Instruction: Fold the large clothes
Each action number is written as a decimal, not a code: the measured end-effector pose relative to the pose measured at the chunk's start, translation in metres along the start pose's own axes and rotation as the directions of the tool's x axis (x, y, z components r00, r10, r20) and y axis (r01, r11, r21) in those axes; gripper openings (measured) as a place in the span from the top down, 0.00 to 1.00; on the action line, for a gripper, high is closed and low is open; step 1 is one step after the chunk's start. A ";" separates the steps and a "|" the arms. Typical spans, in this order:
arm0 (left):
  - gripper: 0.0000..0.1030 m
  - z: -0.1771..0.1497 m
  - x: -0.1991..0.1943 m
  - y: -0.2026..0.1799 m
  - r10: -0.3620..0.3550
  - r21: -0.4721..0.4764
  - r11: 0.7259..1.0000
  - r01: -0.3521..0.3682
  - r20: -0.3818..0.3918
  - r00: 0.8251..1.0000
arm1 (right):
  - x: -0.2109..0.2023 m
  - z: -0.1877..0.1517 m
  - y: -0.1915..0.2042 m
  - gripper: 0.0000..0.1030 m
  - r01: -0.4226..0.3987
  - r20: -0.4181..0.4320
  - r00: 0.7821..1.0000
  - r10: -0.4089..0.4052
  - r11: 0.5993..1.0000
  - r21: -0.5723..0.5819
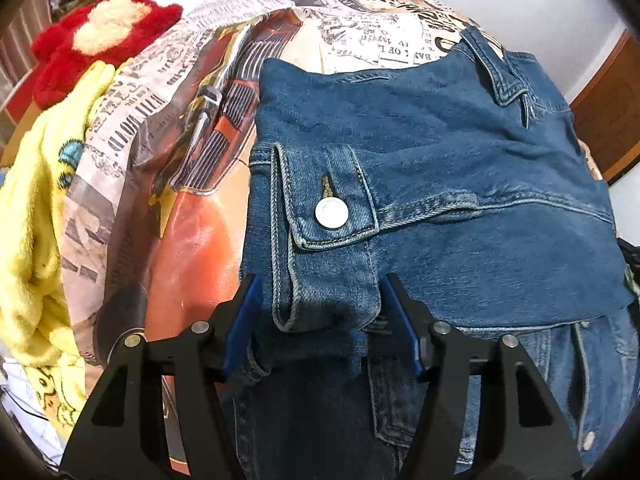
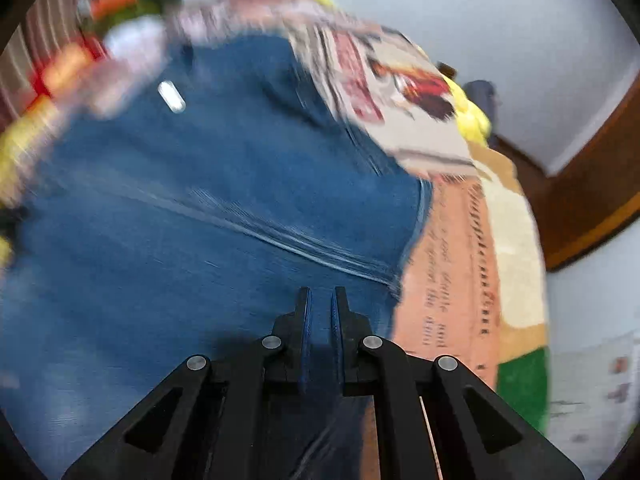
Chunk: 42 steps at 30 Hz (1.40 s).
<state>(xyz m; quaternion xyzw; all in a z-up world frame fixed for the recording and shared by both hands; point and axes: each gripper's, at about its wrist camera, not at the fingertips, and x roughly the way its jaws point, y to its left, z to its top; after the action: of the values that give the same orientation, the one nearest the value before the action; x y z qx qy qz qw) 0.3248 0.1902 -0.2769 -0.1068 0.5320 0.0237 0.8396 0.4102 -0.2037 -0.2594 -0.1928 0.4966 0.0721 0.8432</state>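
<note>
I'm straddling the folded cuff with the left gripper [image 1: 320,320], jaws wide; the right gripper [image 2: 320,320] is pinched empty. The denim jacket [image 1: 440,168] is lying at twelve o'clock on the printed bedspread [image 1: 192,128], mid-fold; next I need a closing grip.

A bed covered with a big sheet printed like old newspapers and a red car [image 1: 192,208] carries everything. On it lies a folded blue denim jacket with a silver button [image 1: 440,184]. A fluffy yellow blanket [image 1: 36,208] lies at the left, with a fuzzy red and cream thing [image 1: 100,36] near it.
</note>
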 end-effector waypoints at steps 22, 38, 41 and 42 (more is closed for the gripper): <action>0.36 -0.004 0.004 -0.003 0.032 0.060 0.998 -0.032 0.007 0.999 | -0.002 -0.036 -0.058 0.18 0.134 0.059 0.989 -0.135 0.991 0.025; 0.37 0.069 -0.034 0.030 -0.037 -0.040 0.998 0.041 0.092 0.995 | -0.026 0.019 -0.109 0.18 -0.368 0.207 0.927 0.314 0.870 0.329; 0.37 0.086 -0.009 0.037 -0.059 -0.059 0.996 0.062 0.049 0.997 | 0.000 0.031 -0.106 0.18 -0.380 0.170 0.925 0.341 0.857 0.349; 0.39 0.088 -0.003 0.038 -0.062 -0.065 0.996 0.064 0.036 0.997 | 0.011 0.034 -0.105 0.18 -0.364 0.146 0.931 0.334 0.858 0.361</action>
<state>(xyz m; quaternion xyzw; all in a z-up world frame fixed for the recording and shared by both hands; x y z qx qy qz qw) 0.3955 0.2456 -0.2441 -0.1509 0.5128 0.0166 0.8450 0.4760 -0.2875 -0.2281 0.0714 0.4942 0.1331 0.8561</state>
